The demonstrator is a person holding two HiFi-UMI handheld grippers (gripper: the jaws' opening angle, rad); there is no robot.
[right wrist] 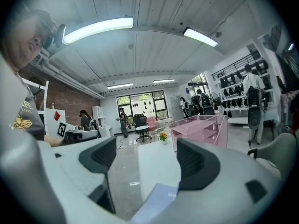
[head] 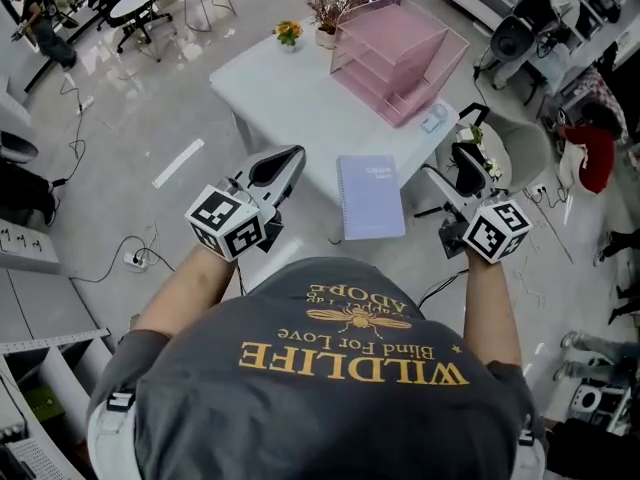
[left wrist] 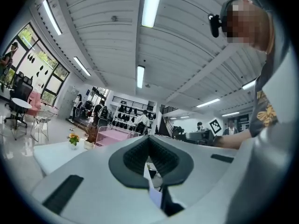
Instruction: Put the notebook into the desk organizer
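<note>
A lavender spiral notebook (head: 371, 196) lies flat at the near edge of the white table (head: 290, 98). The pink clear desk organizer (head: 398, 56) stands at the table's far right corner. My left gripper (head: 283, 166) hovers left of the notebook, near the table's edge, with its jaws pressed together and nothing between them. My right gripper (head: 457, 168) is held just right of the notebook, off the table's side, jaws apart. In the right gripper view the open gripper (right wrist: 147, 160) frames the notebook (right wrist: 156, 202) below and the organizer (right wrist: 198, 127) beyond.
A small flower pot (head: 288, 33) and a dried plant pot (head: 325, 13) stand at the table's far edge. A small pale object (head: 435, 118) lies beside the organizer. A grey chair (head: 520, 148) is to the right, with cables and a power strip (head: 135, 260) on the floor to the left.
</note>
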